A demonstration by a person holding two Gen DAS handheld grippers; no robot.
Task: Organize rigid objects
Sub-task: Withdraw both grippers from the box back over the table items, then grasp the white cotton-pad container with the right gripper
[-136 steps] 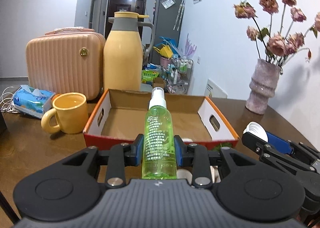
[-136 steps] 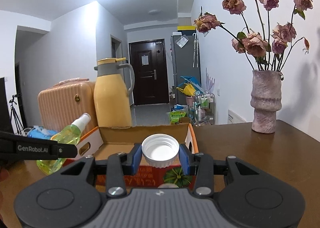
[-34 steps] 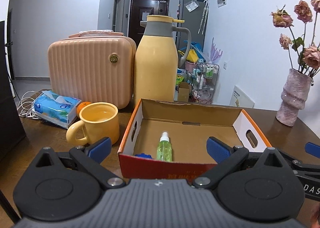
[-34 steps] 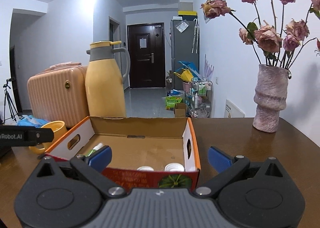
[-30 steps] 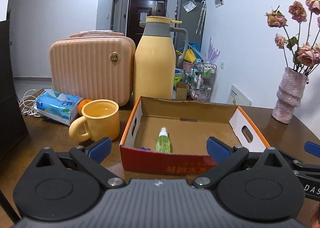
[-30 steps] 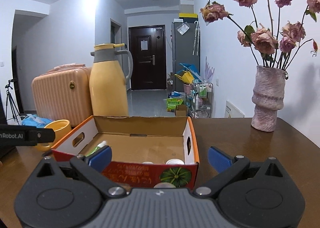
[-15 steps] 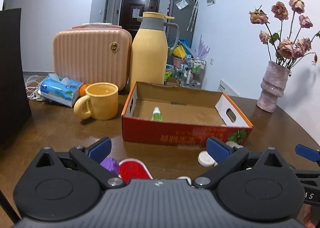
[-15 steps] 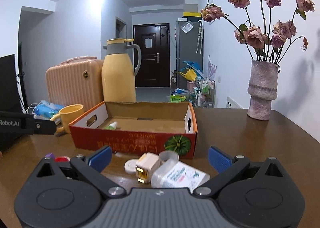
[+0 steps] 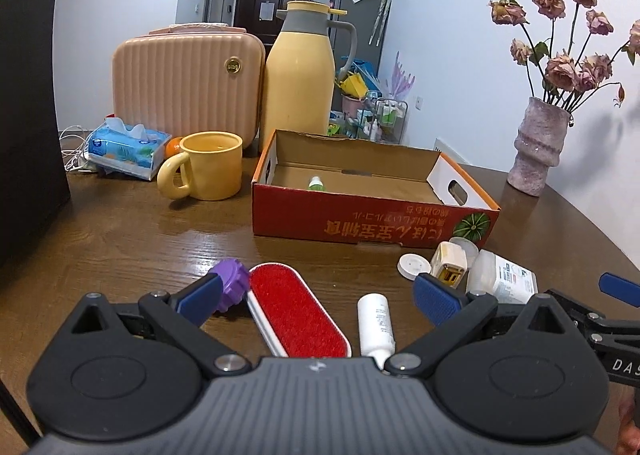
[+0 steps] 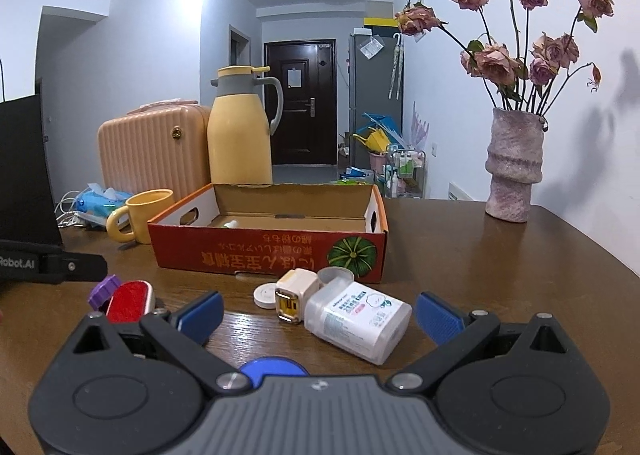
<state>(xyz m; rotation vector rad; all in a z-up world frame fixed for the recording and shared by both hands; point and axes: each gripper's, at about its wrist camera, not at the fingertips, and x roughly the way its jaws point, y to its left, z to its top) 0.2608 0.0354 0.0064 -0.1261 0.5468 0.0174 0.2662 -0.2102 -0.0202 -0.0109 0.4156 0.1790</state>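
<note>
A red cardboard box (image 9: 372, 221) (image 10: 272, 251) stands open on the wooden table, with a green spray bottle (image 9: 316, 184) (image 10: 230, 224) lying inside. My left gripper (image 9: 320, 301) is open over a red lint brush (image 9: 296, 315), a purple cap (image 9: 230, 283) and a small white tube (image 9: 376, 323). My right gripper (image 10: 320, 315) is open, nothing held, above a white plastic bottle (image 10: 360, 319), a white charger plug (image 10: 294, 295) and a white lid (image 10: 265, 295). A blue round object (image 10: 274, 369) shows just under its body.
A yellow mug (image 9: 208, 165), a tissue pack (image 9: 128, 143), a pink case (image 9: 188, 83) and a yellow thermos jug (image 9: 300, 75) stand behind the box. A vase of dried roses (image 10: 514, 167) is at the right. A black panel (image 9: 28, 115) rises at the left.
Both grippers let go of the spray bottle and white cap into the box, opened, and drew back and down. Loose items in front of the box came into view.
</note>
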